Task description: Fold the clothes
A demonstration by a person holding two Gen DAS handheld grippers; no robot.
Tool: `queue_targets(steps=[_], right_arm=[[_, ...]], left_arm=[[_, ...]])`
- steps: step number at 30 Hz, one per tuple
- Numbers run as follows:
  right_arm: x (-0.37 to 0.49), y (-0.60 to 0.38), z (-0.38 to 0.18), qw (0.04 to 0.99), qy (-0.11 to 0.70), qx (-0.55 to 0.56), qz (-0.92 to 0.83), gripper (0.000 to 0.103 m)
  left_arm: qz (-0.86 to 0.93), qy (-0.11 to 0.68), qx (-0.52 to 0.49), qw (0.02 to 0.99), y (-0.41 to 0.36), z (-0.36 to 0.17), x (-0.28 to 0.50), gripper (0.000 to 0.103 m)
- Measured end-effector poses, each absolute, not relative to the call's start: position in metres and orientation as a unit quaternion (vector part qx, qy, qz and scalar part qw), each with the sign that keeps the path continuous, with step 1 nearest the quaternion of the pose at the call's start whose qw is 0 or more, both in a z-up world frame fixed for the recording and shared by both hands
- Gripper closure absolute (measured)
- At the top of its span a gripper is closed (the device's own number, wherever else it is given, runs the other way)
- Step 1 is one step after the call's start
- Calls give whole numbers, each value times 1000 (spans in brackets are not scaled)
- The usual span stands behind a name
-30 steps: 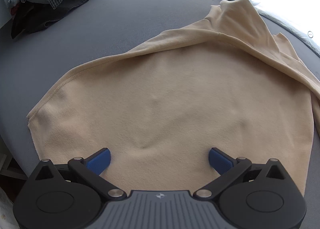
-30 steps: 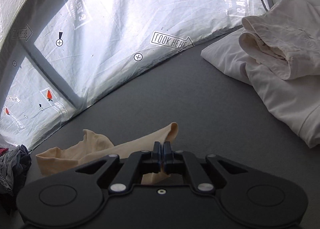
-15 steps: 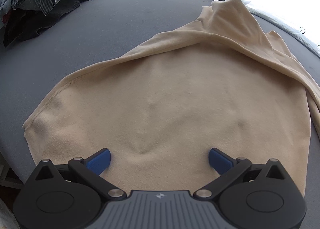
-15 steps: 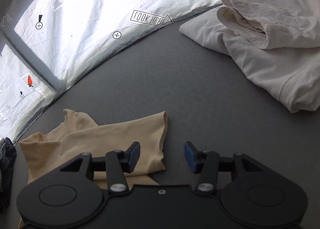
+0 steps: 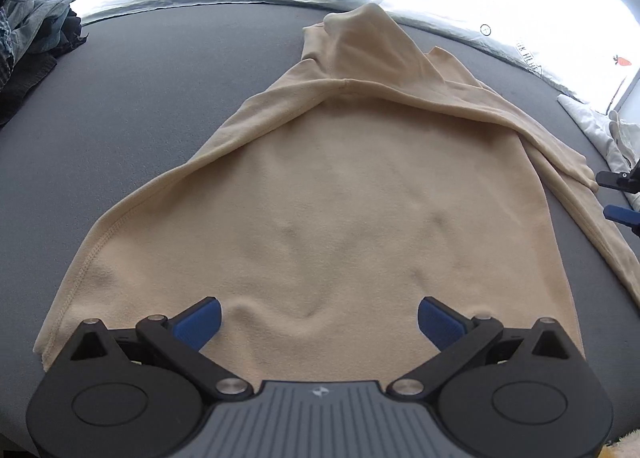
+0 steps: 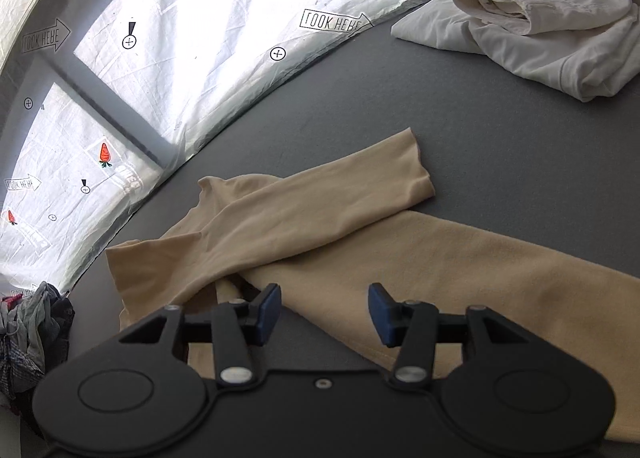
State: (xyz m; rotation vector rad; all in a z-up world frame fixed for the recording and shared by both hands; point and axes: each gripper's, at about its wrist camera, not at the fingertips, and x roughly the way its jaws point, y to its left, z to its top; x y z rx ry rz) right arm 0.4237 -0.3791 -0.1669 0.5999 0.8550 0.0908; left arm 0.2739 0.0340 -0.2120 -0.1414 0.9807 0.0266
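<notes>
- The beige top (image 5: 340, 193) lay spread on the grey table (image 5: 152, 89), its body flat and mostly smooth, with only small puckers near the hem.
- One sleeve (image 6: 320, 201) was already laid across the upper part of the garment, its cuff pointing out past the far side of the right gripper (image 6: 324, 312).
- The right gripper's jaws had just been opening and stood parted with nothing between them; only cloth and bare table lay below the gap.
- The left gripper (image 5: 319, 322) hovered over the hem end, its jaws spread wide and clamped on nothing, the fabric lying loose beneath and ahead of them.
- By my reading the fold was at an early stage: one sleeve was in, and the other sleeve, the sides and the lengthwise fold were still to do.
- The top's long axis ran straight away from the left jaws, hem nearest them and neck (image 5: 352, 29) at the far end, towards the bright window covering.
- From the right jaws, that axis ran crosswise, with the neck end ahead and to their left.
- A white garment (image 6: 540, 17) lay well beyond the right jaws, and a dark pile of clothes (image 5: 32, 37) sat far off to the left of the left jaws; both still looked unfolded.
</notes>
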Motion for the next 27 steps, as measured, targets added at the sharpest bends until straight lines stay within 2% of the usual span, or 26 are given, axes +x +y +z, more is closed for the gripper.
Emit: queue_targets(steps=[8, 10, 14, 20, 23, 25, 27], right_arm=[[380, -245, -173, 848, 431, 290, 103, 70], [372, -210, -173, 843, 435, 290, 126, 83], [360, -136, -176, 830, 439, 291, 181, 94], [348, -42, -175, 808, 471, 260, 239, 93], [340, -11, -173, 804, 487, 223, 257, 89], [336, 4, -174, 806, 496, 197, 259, 79], [333, 17, -175, 808, 502, 170, 255, 74]], left_arm=[[25, 413, -101, 905, 162, -167, 256, 0], [29, 420, -96, 902, 192, -166, 251, 0], [35, 440, -88, 893, 241, -171, 238, 0], [35, 462, -93, 881, 287, -181, 226, 0], [35, 470, -94, 877, 300, -186, 224, 0], [37, 470, -98, 877, 307, -187, 221, 0], [39, 468, -100, 877, 314, -188, 221, 0]])
